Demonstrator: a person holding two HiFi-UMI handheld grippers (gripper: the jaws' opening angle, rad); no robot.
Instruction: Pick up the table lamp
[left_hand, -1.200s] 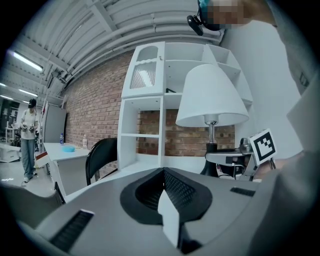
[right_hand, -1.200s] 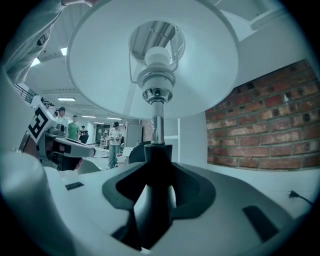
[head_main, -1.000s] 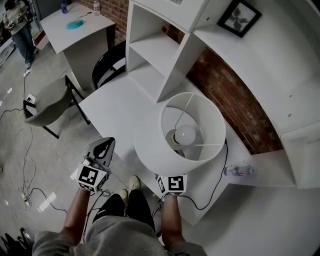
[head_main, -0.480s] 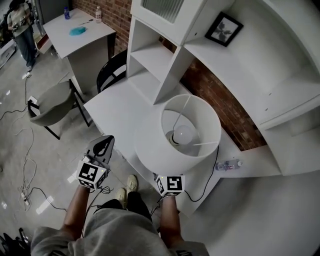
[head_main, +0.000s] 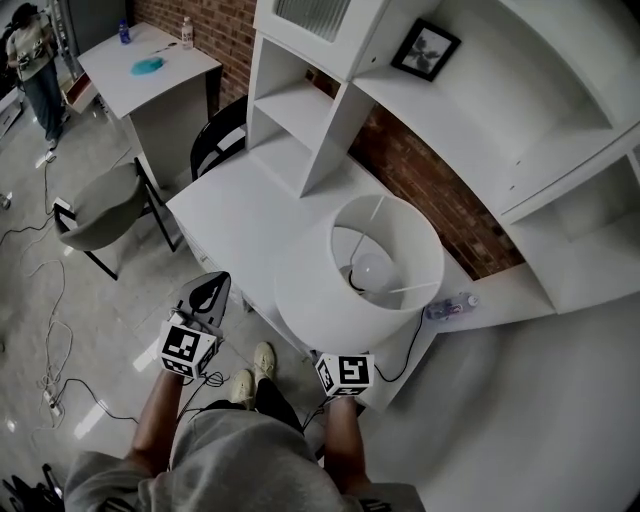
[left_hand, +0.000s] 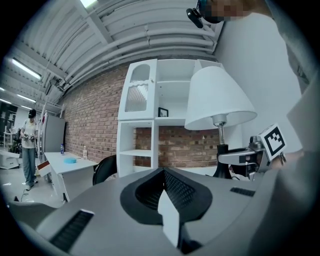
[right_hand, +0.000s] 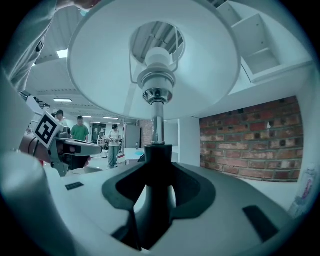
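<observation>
From where I stand, the white-shaded table lamp (head_main: 360, 275) with its chrome stem and black base is upright in the right gripper (right_hand: 152, 210). It sits at the near right edge of the white surface (head_main: 230, 205). The jaws are closed on the narrow black neck of the base (right_hand: 156, 165), low on the lamp. I take that as the sensible place to grip, since the wide shade (right_hand: 100, 60) is too soft and broad to hold, and a low grip keeps the lamp from tipping. The shade hides the foot from above, so I cannot tell whether it has cleared the surface.

The left gripper (head_main: 207, 297) hangs to the left, off the near edge. Its jaws are shut together on nothing, and it looks like it is simply being kept out of the way.

A black cord (head_main: 400, 362) trails from the lamp over the near edge, and it could drag if the lamp is carried far. A clear plastic bottle (head_main: 448, 308) lies just right of the lamp, near the red brick wall (head_main: 440, 200).
</observation>
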